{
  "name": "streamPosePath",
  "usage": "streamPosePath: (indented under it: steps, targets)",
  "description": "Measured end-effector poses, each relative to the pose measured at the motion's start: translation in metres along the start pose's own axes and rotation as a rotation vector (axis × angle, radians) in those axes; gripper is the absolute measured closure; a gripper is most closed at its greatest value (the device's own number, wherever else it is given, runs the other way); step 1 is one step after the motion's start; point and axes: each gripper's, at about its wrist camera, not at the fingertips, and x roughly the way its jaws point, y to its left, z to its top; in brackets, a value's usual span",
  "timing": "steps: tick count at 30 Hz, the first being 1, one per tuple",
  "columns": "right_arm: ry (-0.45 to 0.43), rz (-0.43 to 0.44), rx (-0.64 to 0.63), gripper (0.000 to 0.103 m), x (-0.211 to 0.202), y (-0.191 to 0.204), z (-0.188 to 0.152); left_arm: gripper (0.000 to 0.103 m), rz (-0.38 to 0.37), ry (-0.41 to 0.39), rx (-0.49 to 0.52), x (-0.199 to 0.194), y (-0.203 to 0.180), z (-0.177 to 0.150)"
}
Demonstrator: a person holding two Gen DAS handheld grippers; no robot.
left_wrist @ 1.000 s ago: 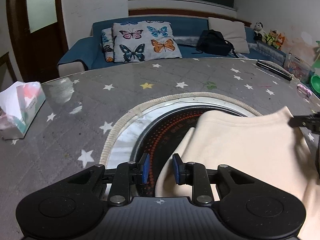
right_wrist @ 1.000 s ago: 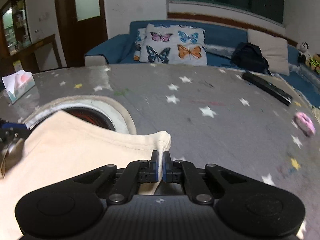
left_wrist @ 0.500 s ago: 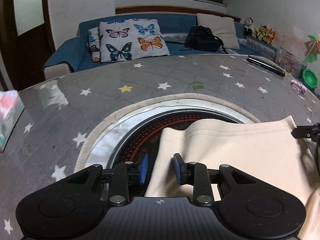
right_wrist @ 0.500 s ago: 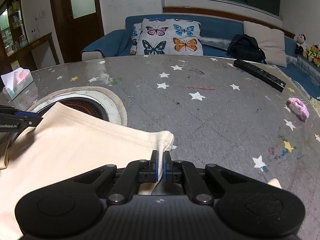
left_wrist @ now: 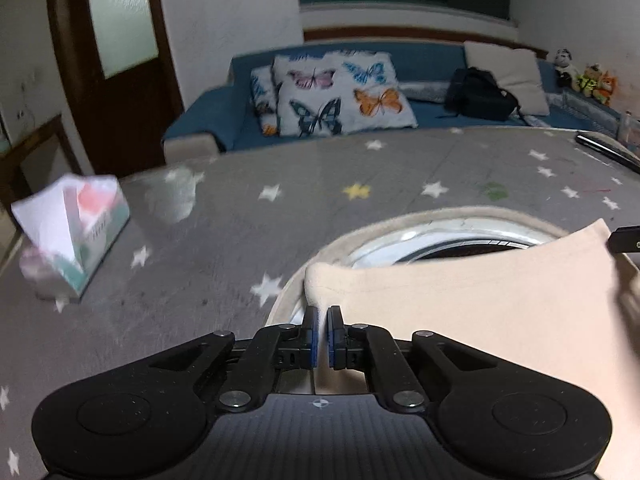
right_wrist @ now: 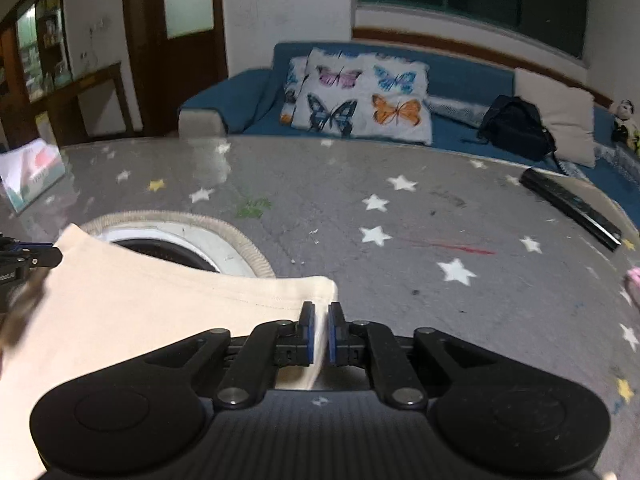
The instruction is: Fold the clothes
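At the far left of the table (left_wrist: 224,240), a tissue box (left_wrist: 76,236) stands well apart from the work area. Moving right, the left gripper (left_wrist: 323,322) has its jaws pressed nearly together, pinching the left corner of the cream garment (left_wrist: 480,320), which bunches up just ahead of the blue pads. The garment spans between the two grippers, draped over the near part of the round recessed burner (left_wrist: 440,240) set in the table. At its right corner, the right gripper (right_wrist: 321,320) has its jaws close on the cloth edge; a narrow gap shows beside the fabric, so the grip is judged light but engaged. Farther right lie a remote control (right_wrist: 572,208) and a pink object (right_wrist: 634,280) at the frame edge, both well apart from the garment. Task progress is judged early: both corners of one edge are secured and the edge is stretched roughly straight, but no completed fold is visible; carrying that edge over, laying it down and making further folds are left. View differences: the left wrist view shows the bunched left corner and the tissue box at close range, with only the tip of the right gripper visible. The right wrist view shows the hem stitching, the open table surface to the right, and the pink object.
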Motion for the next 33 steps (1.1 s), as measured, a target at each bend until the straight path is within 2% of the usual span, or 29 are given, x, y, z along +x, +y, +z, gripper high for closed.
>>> streamPosePath:
  steps: [3, 5, 7, 8, 11, 13, 14, 17, 20, 21, 25, 28, 31, 32, 33]
  targets:
    - [-0.001, 0.027, -0.004, 0.093, -0.012, 0.001, 0.0, 0.084, -0.014, -0.01, -0.008, -0.01, 0.007, -0.001]
    - [0.001, 0.073, -0.016, 0.093, -0.03, 0.004, -0.004, 0.059, -0.009, -0.021, 0.001, -0.021, 0.009, -0.004]
    - [0.011, 0.121, -0.044, 0.093, -0.048, 0.01, -0.012, 0.056, -0.012, -0.037, 0.009, -0.036, 0.011, -0.011]
    - [0.016, 0.143, -0.059, 0.093, -0.056, 0.014, -0.016, 0.048, -0.012, -0.043, 0.013, -0.043, 0.012, -0.014]
    - [0.038, 0.211, -0.104, 0.089, -0.08, 0.027, -0.035, 0.033, -0.005, -0.069, 0.027, -0.069, 0.017, -0.027]
    - [0.056, 0.251, -0.132, 0.076, -0.092, 0.036, -0.05, 0.025, 0.002, -0.085, 0.045, -0.089, 0.021, -0.04]
    - [0.064, 0.261, -0.148, 0.075, -0.096, 0.041, -0.058, 0.021, 0.008, -0.095, 0.056, -0.1, 0.022, -0.048]
    - [0.089, 0.257, -0.16, 0.075, -0.103, 0.046, -0.08, 0.016, 0.014, -0.12, 0.09, -0.127, 0.024, -0.071]
    - [0.094, 0.251, -0.146, 0.072, -0.109, 0.047, -0.094, 0.016, 0.016, -0.149, 0.135, -0.15, 0.019, -0.093]
    - [0.09, 0.251, -0.143, 0.068, -0.111, 0.047, -0.096, 0.016, 0.016, -0.16, 0.163, -0.155, 0.015, -0.099]
    - [0.078, 0.25, -0.142, 0.062, -0.114, 0.049, -0.098, 0.019, 0.024, -0.181, 0.286, -0.158, -0.009, -0.115]
    - [0.072, 0.241, -0.139, 0.061, -0.113, 0.051, -0.098, 0.035, 0.013, -0.166, 0.327, -0.146, -0.023, -0.115]
    - [0.073, 0.235, -0.135, 0.061, -0.111, 0.052, -0.099, 0.05, -0.016, -0.128, 0.309, -0.13, -0.026, -0.111]
    - [0.073, 0.233, -0.135, 0.061, -0.111, 0.052, -0.099, 0.065, -0.018, -0.108, 0.291, -0.123, -0.024, -0.109]
    - [0.073, 0.233, -0.135, 0.061, -0.111, 0.051, -0.098, 0.073, -0.02, -0.089, 0.273, -0.116, -0.021, -0.107]
